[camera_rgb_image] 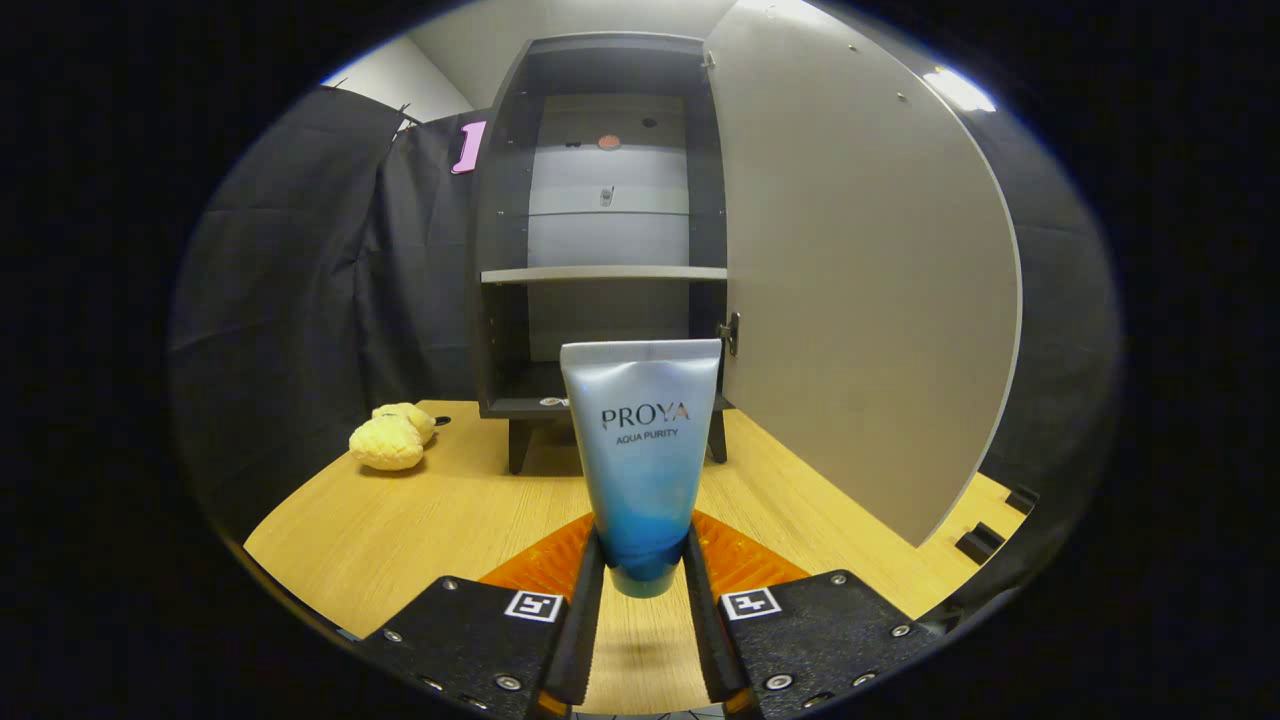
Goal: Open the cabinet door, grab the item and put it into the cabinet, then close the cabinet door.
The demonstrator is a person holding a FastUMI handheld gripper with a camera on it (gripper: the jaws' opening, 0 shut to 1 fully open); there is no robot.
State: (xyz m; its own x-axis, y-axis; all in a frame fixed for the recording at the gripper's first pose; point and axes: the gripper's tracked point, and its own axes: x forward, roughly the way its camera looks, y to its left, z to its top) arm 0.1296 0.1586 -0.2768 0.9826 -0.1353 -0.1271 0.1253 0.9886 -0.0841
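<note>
My gripper [642, 560] is shut on a silver-to-blue cosmetic tube [640, 450], which stands upright between the fingers with its flat crimped end up. Both fingers [585, 600] press on its blue cap end, above the wooden table. Straight beyond the tube stands a dark cabinet [600, 240] on short legs. Its grey door [860, 280] is swung wide open to the right. Inside I see one shelf [603, 273] at mid height and a bare bottom compartment behind the tube's top.
A yellow plush toy [392, 437] lies on the wooden table [440, 520] left of the cabinet. Black cloth walls close off the left and right sides. The open door's lower corner reaches out over the table's right part.
</note>
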